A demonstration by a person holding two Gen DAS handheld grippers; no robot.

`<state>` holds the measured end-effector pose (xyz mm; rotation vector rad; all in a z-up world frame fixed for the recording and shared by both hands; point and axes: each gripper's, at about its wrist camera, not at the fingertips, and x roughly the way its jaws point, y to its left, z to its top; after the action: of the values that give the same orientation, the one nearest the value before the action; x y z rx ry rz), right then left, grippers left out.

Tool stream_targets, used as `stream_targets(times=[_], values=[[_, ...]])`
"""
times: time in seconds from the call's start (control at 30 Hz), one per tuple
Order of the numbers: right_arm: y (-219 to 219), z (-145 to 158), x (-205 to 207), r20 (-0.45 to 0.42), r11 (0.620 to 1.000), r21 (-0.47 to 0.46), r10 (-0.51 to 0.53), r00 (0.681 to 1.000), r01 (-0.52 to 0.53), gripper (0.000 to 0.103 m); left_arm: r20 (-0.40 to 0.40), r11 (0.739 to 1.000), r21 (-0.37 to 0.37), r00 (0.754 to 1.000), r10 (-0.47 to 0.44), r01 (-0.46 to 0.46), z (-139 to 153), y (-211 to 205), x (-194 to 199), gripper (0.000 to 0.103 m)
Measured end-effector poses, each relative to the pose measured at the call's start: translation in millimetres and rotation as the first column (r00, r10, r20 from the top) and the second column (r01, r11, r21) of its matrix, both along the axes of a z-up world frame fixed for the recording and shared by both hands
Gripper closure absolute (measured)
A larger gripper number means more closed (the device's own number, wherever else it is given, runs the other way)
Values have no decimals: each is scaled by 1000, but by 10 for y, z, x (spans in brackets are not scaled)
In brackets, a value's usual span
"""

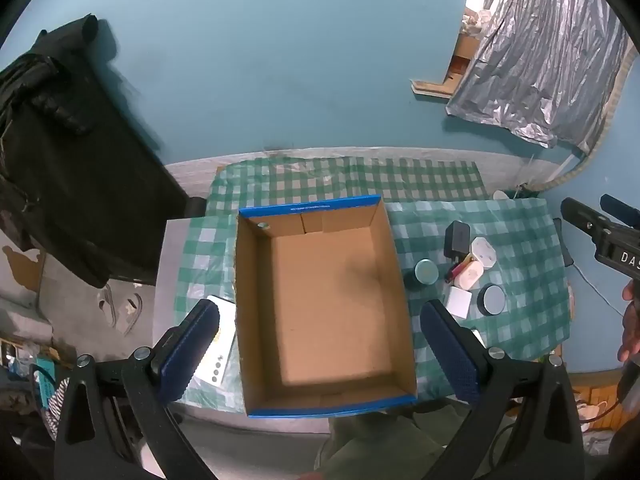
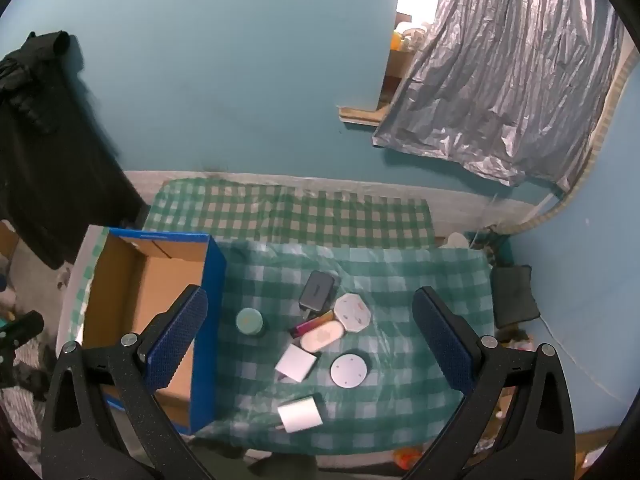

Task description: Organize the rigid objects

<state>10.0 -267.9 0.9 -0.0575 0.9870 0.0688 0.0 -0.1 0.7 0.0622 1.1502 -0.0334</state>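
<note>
Presently catalogued: a cluster of small rigid items on the checked tablecloth (image 2: pixel 400 280), at three o'clock of the empty cardboard box (image 2: pixel 140 300).

- Black charger (image 2: pixel 317 290), white cube adapter (image 2: pixel 296 363), second white adapter (image 2: pixel 300 414): likely light, hard, smooth; best pinched across flat sides.
- Teal-lidded jar (image 2: pixel 249 321), grey round disc (image 2: pixel 349 370): probably slippery on curved rims; take across the diameter.
- Octagonal white case (image 2: pixel 353 313), oval white case (image 2: pixel 322 335), pink lighter-like stick (image 2: pixel 314 324): touching one another, awkward to isolate.

Left gripper (image 1: pixel 320 356) hangs over the box, jaws spread, nothing between. Right gripper (image 2: pixel 316 356) hangs over the cluster, jaws spread wide, pinching nothing.
</note>
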Motion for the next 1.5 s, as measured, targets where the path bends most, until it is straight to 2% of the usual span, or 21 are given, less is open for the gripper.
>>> stream_targets(times=[0.27, 0.47, 0.7, 1.5], values=[[19, -11, 34, -9, 1000, 17, 4, 1000, -4, 2, -18, 1000, -10, 1000, -3, 3, 16, -23, 80, 2], [-18, -25, 45, -16, 1000, 26, 8, 1000, -7, 2, 18, 1000, -1, 1000, -22, 22, 3, -103, -30, 2], [24, -104, 15, -17, 1000, 23, 16, 1000, -15, 2, 18, 1000, -7, 999, -31, 31, -13, -108, -42, 2], [44, -87, 53, -30, 1000, 23, 17, 999, -16, 2, 5, 999, -14, 999, -43, 43, -63, -133, 30, 2]])
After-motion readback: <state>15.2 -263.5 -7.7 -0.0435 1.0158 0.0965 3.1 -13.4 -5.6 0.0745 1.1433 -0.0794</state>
